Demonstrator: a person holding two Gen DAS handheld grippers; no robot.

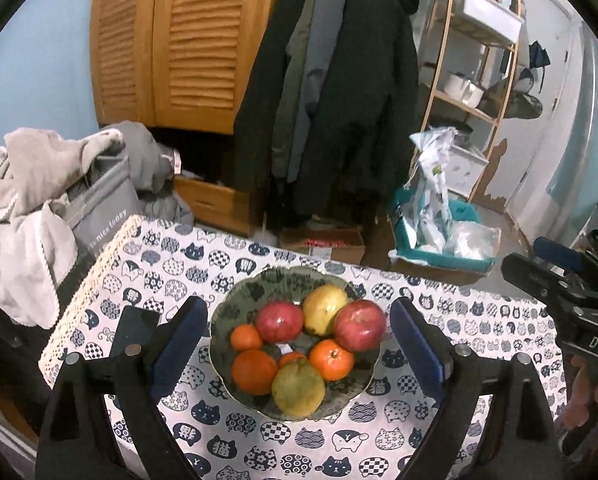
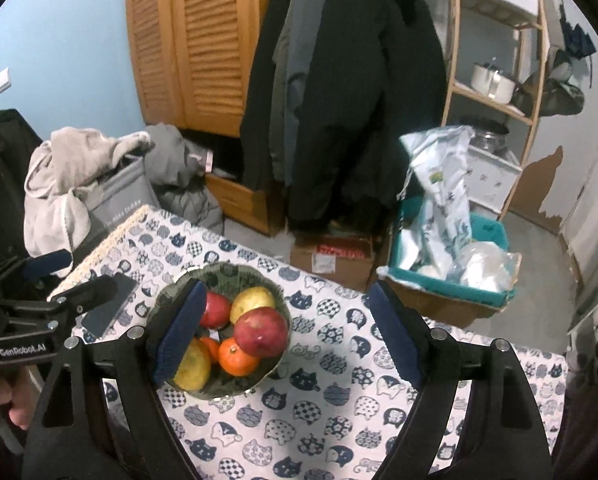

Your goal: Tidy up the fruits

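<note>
Both the left tongs [image 1: 295, 344] and right tongs [image 2: 287, 332] are hovering spread and empty. The dark patterned ceramic bowl [image 1: 235, 300] of round, firm, smooth fruit [image 1: 279, 322] is sitting mid-desk; grip each across its widest girth.

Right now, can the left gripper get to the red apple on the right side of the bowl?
Probably yes. The left gripper hangs above the bowl with its jaws wide open and empty, and the red apple sits on top of the pile, uncovered. The right gripper is off to the side.

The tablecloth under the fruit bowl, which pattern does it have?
White tablecloth with navy patterned cat heads, clearest in the left wrist view.
</note>
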